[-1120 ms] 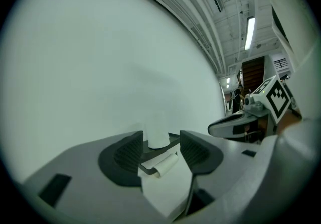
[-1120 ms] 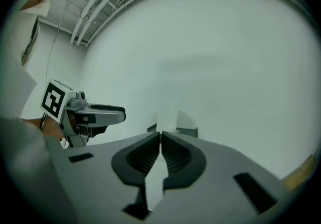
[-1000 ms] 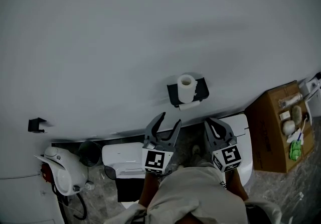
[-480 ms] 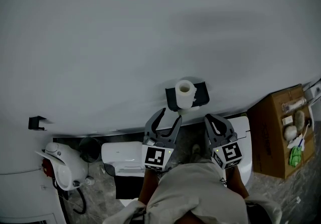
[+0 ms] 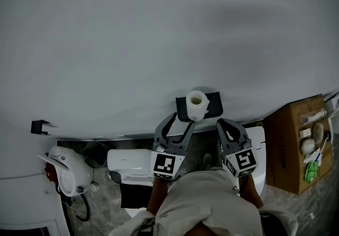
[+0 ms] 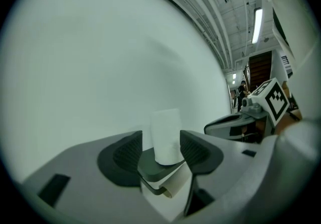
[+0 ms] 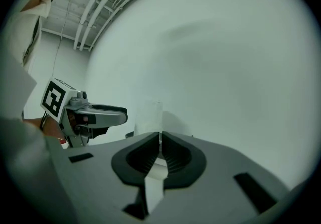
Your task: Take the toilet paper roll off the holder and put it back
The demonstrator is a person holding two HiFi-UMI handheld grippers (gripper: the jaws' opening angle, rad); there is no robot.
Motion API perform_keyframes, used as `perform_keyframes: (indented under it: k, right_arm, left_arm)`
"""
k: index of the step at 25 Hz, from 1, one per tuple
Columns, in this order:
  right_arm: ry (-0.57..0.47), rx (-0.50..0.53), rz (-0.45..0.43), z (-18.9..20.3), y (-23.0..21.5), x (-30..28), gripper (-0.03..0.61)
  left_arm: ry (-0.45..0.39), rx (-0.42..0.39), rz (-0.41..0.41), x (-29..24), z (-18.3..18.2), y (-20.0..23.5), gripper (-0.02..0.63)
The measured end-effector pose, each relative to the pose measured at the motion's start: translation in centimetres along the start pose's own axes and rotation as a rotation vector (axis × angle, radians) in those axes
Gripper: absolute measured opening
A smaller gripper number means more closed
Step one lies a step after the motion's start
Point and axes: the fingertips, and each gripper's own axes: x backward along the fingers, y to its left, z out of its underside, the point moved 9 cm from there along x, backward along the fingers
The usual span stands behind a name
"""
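A white toilet paper roll (image 5: 196, 105) stands upright on a black holder (image 5: 213, 103) fixed to the pale wall. My left gripper (image 5: 178, 123) is just short of it and a little to its left, jaws apart and empty. In the left gripper view the roll (image 6: 166, 135) shows through the gap of the left gripper (image 6: 161, 150), above the holder (image 6: 158, 168). My right gripper (image 5: 226, 126) hangs lower right of the roll, pads together, holding nothing. The right gripper view shows the right gripper (image 7: 160, 147) shut, with the roll (image 7: 149, 117) faint beyond it.
A white toilet tank (image 5: 130, 163) sits below the left gripper. A cardboard box (image 5: 288, 145) with small items stands at the right. A white appliance (image 5: 66, 171) is at the lower left, and a black hook (image 5: 38, 126) is on the wall.
Both grippers have drawn closer to the wall, so the roll and holder now sit just beyond the fingertips. Neither gripper's jaws have changed.
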Motion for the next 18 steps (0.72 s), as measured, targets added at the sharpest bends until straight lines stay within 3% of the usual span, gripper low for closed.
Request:
perform_keyframes:
  k: [9,18]
  right_arm:
    - [-0.006,-0.009,-0.013,-0.2,-1.4,-0.9,0.008]
    - [-0.010,-0.014,-0.020,-0.1,-2.4,-1.4,0.008]
  left_arm:
    - [-0.022,-0.011,0.009,-1.6,-0.6,0.0,0.241]
    - [0.022,0.002,0.049,-3.2,-0.7,-0.5,0.282]
